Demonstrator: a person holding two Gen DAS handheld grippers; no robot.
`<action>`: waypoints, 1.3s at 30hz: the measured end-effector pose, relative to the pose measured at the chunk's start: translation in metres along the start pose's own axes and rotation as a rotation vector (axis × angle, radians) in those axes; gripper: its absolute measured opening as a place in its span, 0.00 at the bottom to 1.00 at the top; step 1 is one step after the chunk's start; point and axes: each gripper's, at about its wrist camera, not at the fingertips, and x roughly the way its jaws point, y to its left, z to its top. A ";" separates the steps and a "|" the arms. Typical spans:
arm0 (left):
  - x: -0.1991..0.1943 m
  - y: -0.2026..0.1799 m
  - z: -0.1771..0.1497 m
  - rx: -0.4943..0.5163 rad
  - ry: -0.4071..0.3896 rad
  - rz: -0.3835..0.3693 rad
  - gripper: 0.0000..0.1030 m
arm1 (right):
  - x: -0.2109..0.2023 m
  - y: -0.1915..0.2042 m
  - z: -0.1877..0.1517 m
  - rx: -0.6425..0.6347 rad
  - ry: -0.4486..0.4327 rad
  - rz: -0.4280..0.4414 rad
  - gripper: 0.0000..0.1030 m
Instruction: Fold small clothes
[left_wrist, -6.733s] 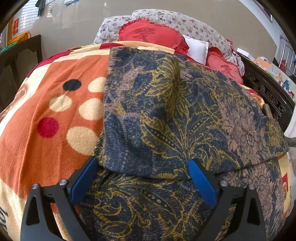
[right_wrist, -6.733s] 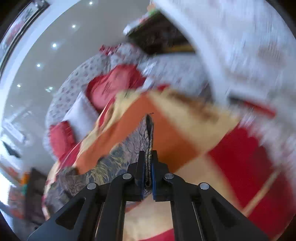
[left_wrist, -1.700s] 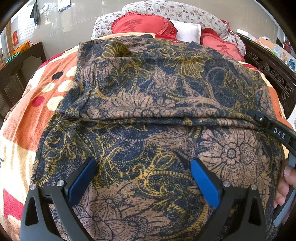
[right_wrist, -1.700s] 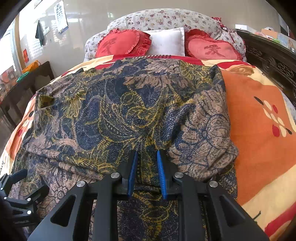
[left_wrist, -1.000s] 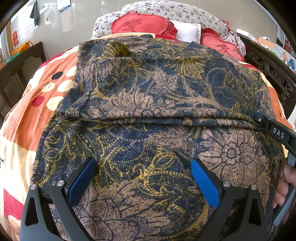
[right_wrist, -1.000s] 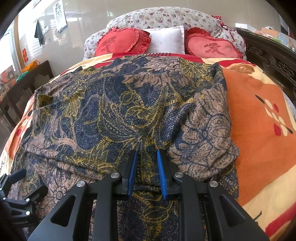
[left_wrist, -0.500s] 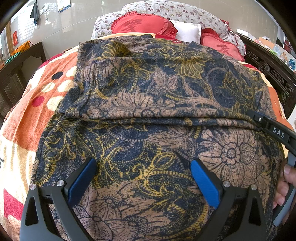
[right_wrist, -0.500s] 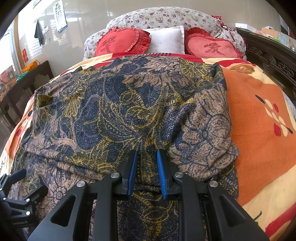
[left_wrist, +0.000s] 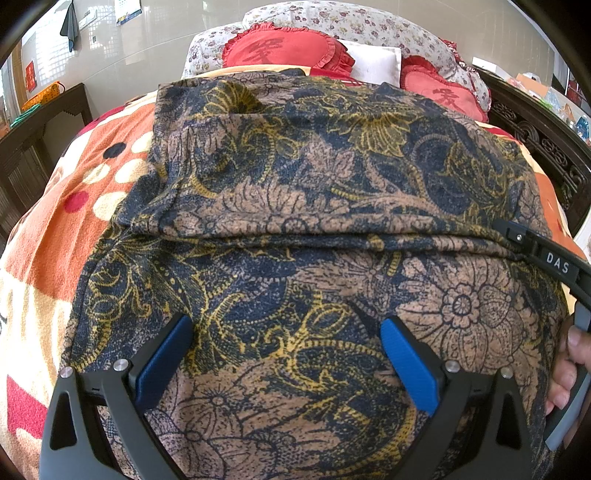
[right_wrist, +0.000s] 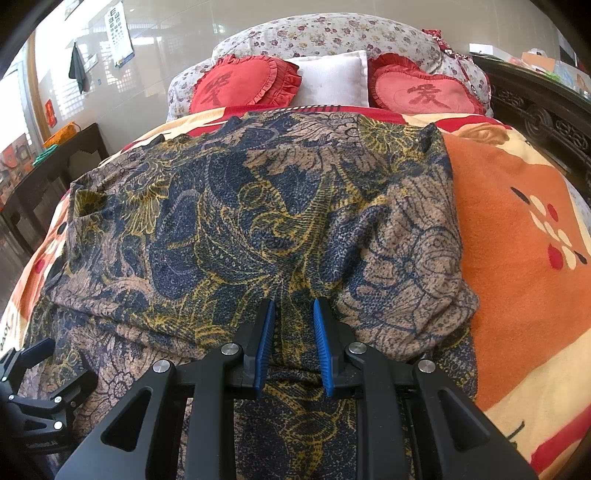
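Blue-padded, my left hand-held gripper (left_wrist: 284, 354) gapes wide over the floral garment (left_wrist: 314, 206), while my right hand-held gripper (right_wrist: 293, 332) stands narrowly parted above its fold edge. Navy, tan and gold, folded double, it lies across the orange blanket (right_wrist: 517, 236) on the bed, red heart cushions (right_wrist: 243, 85) beyond.

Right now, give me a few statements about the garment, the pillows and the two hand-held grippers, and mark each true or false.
1. The patterned garment lies on an orange blanket. True.
2. The left hand-held gripper is clamped shut on the garment. False: its jaws stand wide apart over the cloth.
3. Two red heart pillows flank a white pillow. True.
4. The right hand-held gripper is over bare blanket. False: it sits over the garment, with cloth between its narrowly parted jaws.
5. The garment is rolled into a ball. False: it is spread out, with one fold across it.
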 end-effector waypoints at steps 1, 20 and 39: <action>0.000 0.000 0.000 0.001 0.000 0.001 1.00 | 0.000 0.000 0.000 0.001 0.000 0.001 0.31; 0.000 0.002 -0.001 0.000 -0.001 -0.001 1.00 | -0.008 -0.004 -0.002 0.020 -0.020 0.074 0.40; 0.002 0.005 0.000 0.007 0.003 0.010 1.00 | -0.043 0.047 -0.071 -0.174 0.171 -0.021 1.00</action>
